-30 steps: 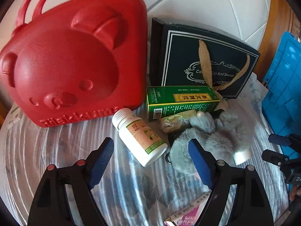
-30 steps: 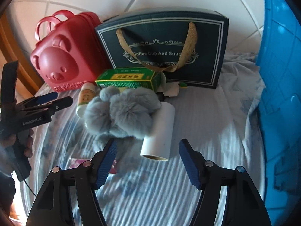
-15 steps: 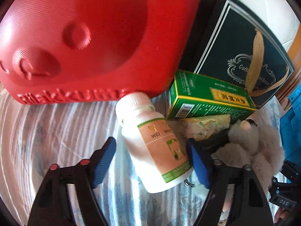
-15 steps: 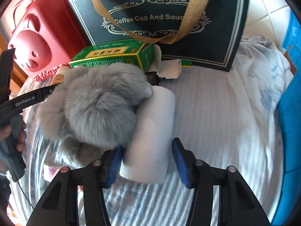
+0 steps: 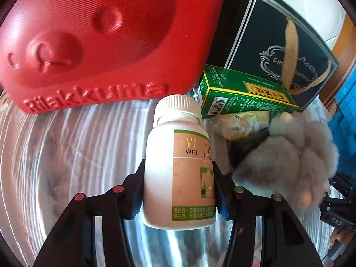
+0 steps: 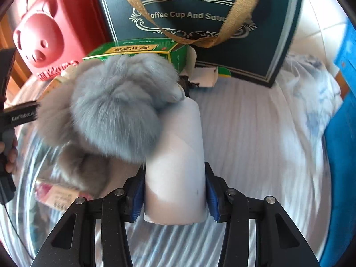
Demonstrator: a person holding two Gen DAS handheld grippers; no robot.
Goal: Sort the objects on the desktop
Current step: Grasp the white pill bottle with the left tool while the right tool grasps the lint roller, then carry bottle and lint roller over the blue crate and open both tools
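A white pill bottle [image 5: 180, 155] with a peach and green label lies on the striped cloth. My left gripper [image 5: 178, 178] is closing on it, with both blue pads against its sides. A white paper roll [image 6: 178, 155] lies beside a grey fluffy toy [image 6: 115, 111], which leans on the roll's far end. The jaws of my right gripper [image 6: 173, 178] are closing on the roll's near end, and the pads touch both sides. In the left wrist view the fluffy toy [image 5: 289, 155] sits to the bottle's right.
A red bear-shaped case [image 5: 100, 33] and a dark gift bag [image 6: 200, 11] stand at the back. A green box [image 5: 240, 93] lies in front of them, with a crumpled sachet [image 5: 240, 122] beside it. A blue crate [image 6: 342, 155] borders the right. A pink packet [image 6: 57, 193] lies left.
Both grippers came down and closer to the table. The left jaws narrowed around the pill bottle, the right jaws around the paper roll, until the pads met each object.
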